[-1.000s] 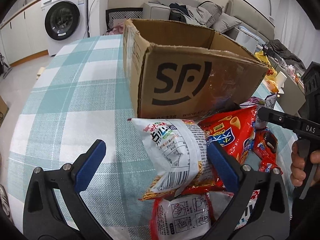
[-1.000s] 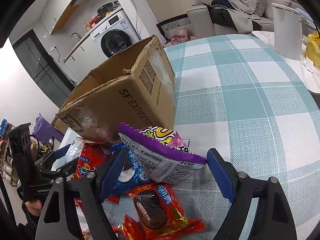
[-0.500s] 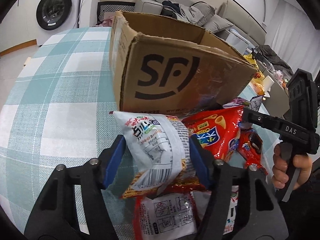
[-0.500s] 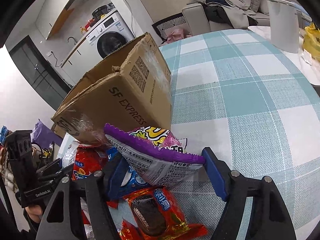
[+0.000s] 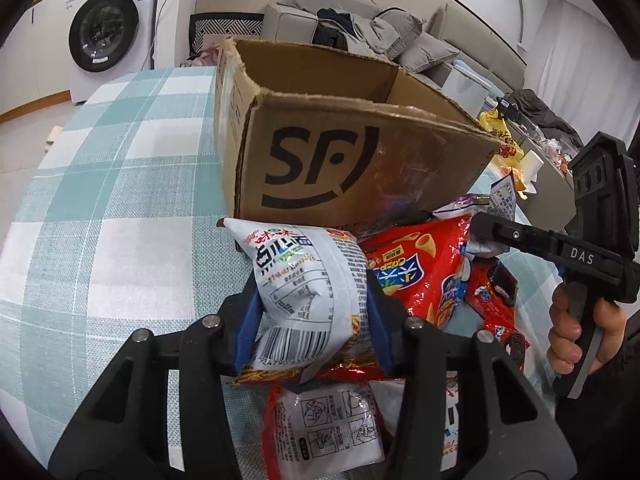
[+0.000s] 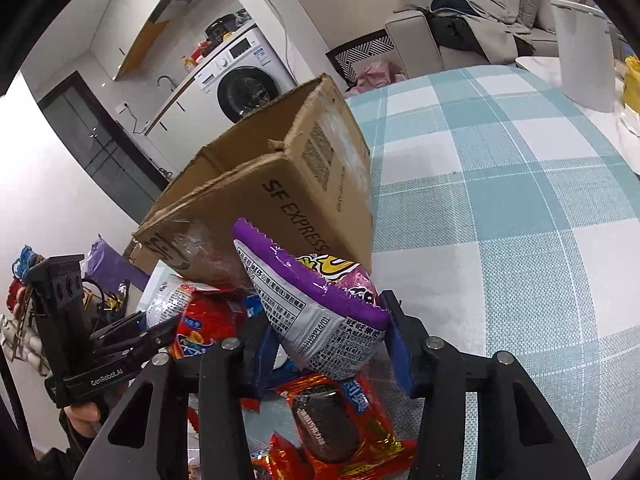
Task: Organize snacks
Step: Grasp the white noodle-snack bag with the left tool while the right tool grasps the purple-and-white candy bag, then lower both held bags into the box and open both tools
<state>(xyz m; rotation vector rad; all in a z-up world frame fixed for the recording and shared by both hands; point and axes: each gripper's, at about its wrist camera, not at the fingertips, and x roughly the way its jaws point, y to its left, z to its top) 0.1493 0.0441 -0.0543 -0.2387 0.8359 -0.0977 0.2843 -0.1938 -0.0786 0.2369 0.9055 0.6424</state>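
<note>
Both hands are at the pick-up step, each taking one packet from the heap of snacks at the foot of the cardboard box (image 5: 360,168).

The left tool (image 5: 312,332) has just been closing, and its blue pads now press the sides of the white noodle packet (image 5: 308,288), low centre of the left wrist view, denting it inward. The packet's top edge leans against the box front.

The right tool (image 6: 328,348) has also just been closing. Its pads sit against the purple candy bag (image 6: 320,316), low centre of the right wrist view, which looks pinched and tipped up off the pile. The grip seems lighter than the left one.

A red chip bag (image 5: 424,272) and a chocolate snack pack (image 6: 332,424) lie loose on the checked counter (image 5: 120,216).

The box stands open-topped just behind the heap. The next move likely calls for lifting both packets clear of its rim, then carrying them over the opening before letting go. The soft bags may slip or snag on the cardboard edge.
</note>
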